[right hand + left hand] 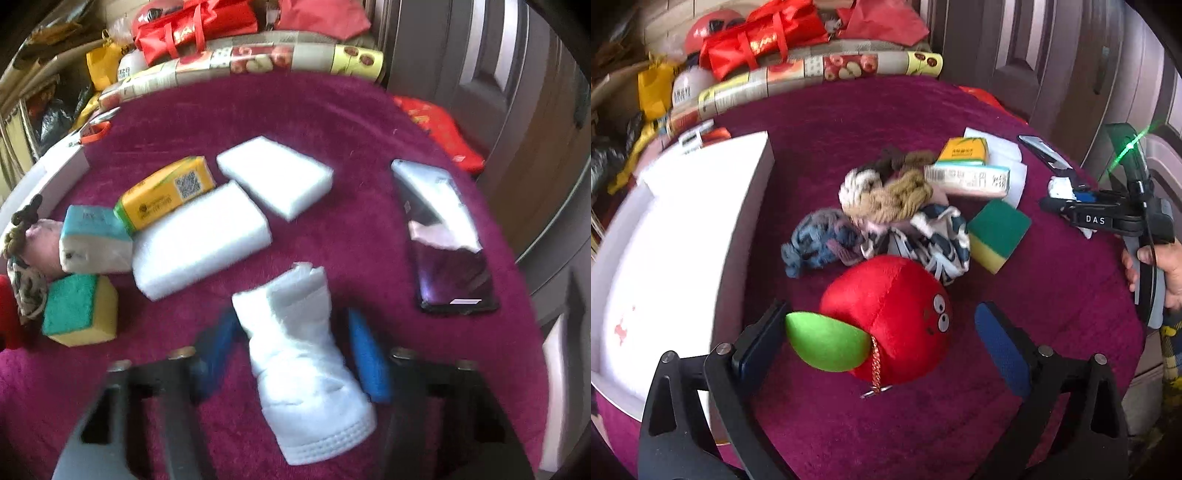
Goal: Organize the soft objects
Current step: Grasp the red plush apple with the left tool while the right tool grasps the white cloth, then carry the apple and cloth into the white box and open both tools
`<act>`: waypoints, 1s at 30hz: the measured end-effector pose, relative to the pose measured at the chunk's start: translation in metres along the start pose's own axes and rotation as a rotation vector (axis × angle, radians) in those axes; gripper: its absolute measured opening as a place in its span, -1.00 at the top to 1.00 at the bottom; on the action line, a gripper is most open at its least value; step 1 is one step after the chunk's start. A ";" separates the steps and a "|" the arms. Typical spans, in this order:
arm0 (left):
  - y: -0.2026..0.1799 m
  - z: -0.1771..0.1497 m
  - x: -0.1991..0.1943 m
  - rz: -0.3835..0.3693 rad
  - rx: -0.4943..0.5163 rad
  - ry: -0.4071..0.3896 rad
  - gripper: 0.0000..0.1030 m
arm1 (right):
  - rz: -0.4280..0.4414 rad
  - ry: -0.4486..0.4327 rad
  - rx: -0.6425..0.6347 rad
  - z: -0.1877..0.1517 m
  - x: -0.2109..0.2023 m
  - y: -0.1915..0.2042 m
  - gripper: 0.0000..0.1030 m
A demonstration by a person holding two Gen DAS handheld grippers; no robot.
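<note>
The pile of knitted cloths (886, 214) is taken as the landmark here, sitting mid-table on the tablecloth (1052, 302). Just in front of the pile, touching it, a plush apple (897, 317) is found. To the pile's left, a box lid (665, 236) is laid along the table edge. To its right, a sponge (997, 232) is set just beside it, and two tissue packs (967, 177) are stacked against its far right side. Further right of the pile, two foam blocks (236, 229), a folded tissue (303, 339) and a phone (443, 240) are spread out. Behind the pile, past the table's far edge, bags (764, 37) are heaped.
</note>
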State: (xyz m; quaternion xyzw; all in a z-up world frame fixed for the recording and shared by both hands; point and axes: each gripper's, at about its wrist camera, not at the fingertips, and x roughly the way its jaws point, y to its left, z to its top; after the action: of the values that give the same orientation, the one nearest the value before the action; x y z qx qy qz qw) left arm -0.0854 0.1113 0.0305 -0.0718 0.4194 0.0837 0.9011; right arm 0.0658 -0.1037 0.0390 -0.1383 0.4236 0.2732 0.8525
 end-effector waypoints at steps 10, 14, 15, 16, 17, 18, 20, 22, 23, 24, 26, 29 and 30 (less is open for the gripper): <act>-0.006 -0.006 -0.022 0.025 0.012 -0.086 -0.20 | 0.097 -0.135 0.072 -0.011 -0.048 -0.002 0.25; -0.009 -0.003 -0.045 0.087 0.017 -0.164 -0.20 | 0.156 -0.241 0.092 -0.001 -0.078 0.010 0.25; -0.008 -0.002 -0.053 0.101 0.011 -0.187 -0.20 | 0.159 -0.275 0.094 -0.001 -0.087 0.015 0.25; -0.007 -0.002 -0.059 0.111 0.004 -0.205 -0.20 | 0.154 -0.299 0.091 -0.001 -0.092 0.018 0.25; -0.007 -0.001 -0.064 0.120 -0.001 -0.220 -0.20 | 0.142 -0.342 0.088 -0.002 -0.102 0.024 0.25; -0.005 -0.001 -0.070 0.132 -0.007 -0.238 -0.20 | 0.135 -0.381 0.090 -0.002 -0.110 0.028 0.25; -0.002 0.000 -0.082 0.164 -0.020 -0.276 -0.20 | 0.151 -0.438 0.104 -0.002 -0.123 0.033 0.25; 0.003 0.001 -0.093 0.194 -0.033 -0.307 -0.20 | 0.177 -0.476 0.114 0.001 -0.133 0.037 0.24; 0.005 0.001 -0.098 0.203 -0.038 -0.320 -0.20 | 0.186 -0.497 0.113 0.003 -0.138 0.041 0.24; 0.008 0.001 -0.101 0.206 -0.043 -0.325 -0.20 | 0.191 -0.510 0.106 0.005 -0.142 0.045 0.25; 0.014 0.000 -0.108 0.218 -0.056 -0.340 -0.20 | 0.202 -0.527 0.094 0.010 -0.147 0.051 0.24; 0.020 -0.001 -0.115 0.234 -0.070 -0.352 -0.20 | 0.232 -0.528 0.082 0.017 -0.150 0.057 0.25; 0.025 -0.001 -0.117 0.241 -0.078 -0.354 -0.21 | 0.237 -0.531 0.080 0.019 -0.151 0.059 0.25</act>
State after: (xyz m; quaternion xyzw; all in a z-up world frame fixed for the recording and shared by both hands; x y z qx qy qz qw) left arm -0.1653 0.1246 0.1186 -0.0402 0.2564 0.2185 0.9407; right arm -0.0310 -0.0994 0.1705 0.0221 0.2095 0.3806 0.9004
